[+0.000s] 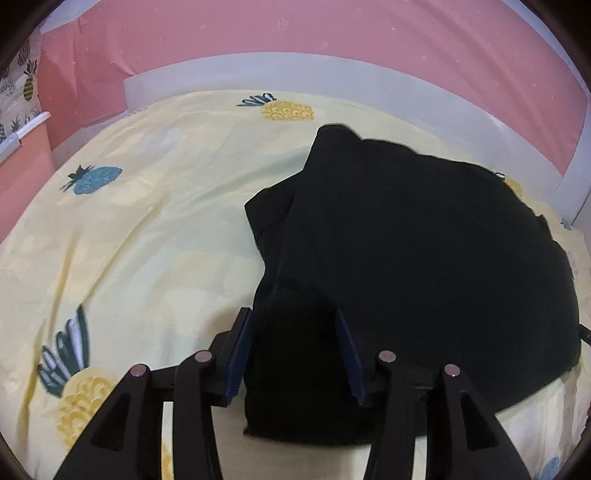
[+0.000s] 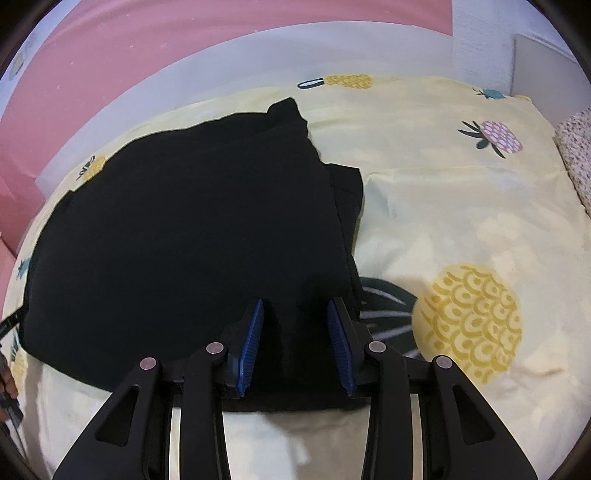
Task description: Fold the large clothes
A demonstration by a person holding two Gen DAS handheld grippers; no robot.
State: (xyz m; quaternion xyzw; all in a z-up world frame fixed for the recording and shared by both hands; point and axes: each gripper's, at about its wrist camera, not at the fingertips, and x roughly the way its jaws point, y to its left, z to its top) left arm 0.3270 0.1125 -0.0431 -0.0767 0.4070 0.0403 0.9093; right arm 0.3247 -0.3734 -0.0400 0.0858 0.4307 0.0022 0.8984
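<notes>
pineapple-print sheet (pale yellow), pink wall

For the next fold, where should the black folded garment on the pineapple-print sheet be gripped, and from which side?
Probably grip the black folded garment at its two near corners, coming from the near edge: that hem lies flat toward both the left gripper and right gripper, whose jaws already straddle it.

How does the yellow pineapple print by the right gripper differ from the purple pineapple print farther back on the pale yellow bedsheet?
The yellow pineapple print looks much bigger and lies near the right gripper; the purple pineapple print looks small and lies farther back. The yellow one's dark leaves run under the black garment; the purple one's leaves show fully. Both are printed on the pale yellow bedsheet.
</notes>
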